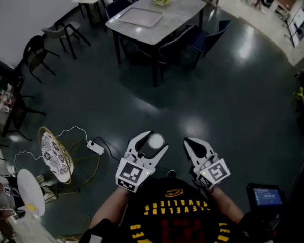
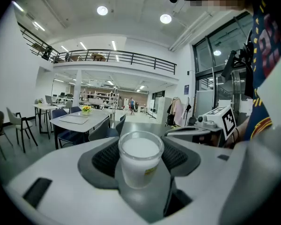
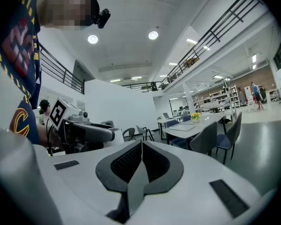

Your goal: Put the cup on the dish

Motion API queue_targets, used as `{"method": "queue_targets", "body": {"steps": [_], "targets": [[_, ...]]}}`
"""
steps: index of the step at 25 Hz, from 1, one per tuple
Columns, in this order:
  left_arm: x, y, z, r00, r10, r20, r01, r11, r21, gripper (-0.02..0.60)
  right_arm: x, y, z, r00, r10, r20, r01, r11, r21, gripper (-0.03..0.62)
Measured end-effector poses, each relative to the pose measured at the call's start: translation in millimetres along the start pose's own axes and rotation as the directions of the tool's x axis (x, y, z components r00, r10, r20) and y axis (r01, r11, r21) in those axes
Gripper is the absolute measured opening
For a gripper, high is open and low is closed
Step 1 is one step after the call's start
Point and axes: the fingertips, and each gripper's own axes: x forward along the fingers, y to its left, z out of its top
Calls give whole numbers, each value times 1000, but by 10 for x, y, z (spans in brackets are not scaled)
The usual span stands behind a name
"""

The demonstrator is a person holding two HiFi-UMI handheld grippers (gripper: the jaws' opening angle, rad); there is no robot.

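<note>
Cup [image 2: 139, 158] sits clamped upright in the left claw [image 1: 152, 142], held level, likely so it won't tip. Right claw [image 1: 190, 145], at its three o'clock, is closed and empty. Patterned dish [image 1: 54, 156] waits at nine o'clock.

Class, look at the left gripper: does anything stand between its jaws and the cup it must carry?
Nothing visible does. The clear cup filled with white sits between the jaws of the left gripper, whose dark pads press on its sides. The right gripper is shut, empty, off to the side.
</note>
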Motion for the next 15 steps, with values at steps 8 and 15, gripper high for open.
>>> {"method": "queue_targets", "body": {"steps": [8, 15], "targets": [[-82, 806, 115, 1000, -17, -9, 18, 999, 39, 273, 822, 102, 84, 999, -36, -25, 36, 999, 0, 32], [-203, 1431, 179, 998, -63, -4, 63, 996, 56, 273, 1464, 396, 105, 998, -7, -64, 2, 997, -81, 103]]}}
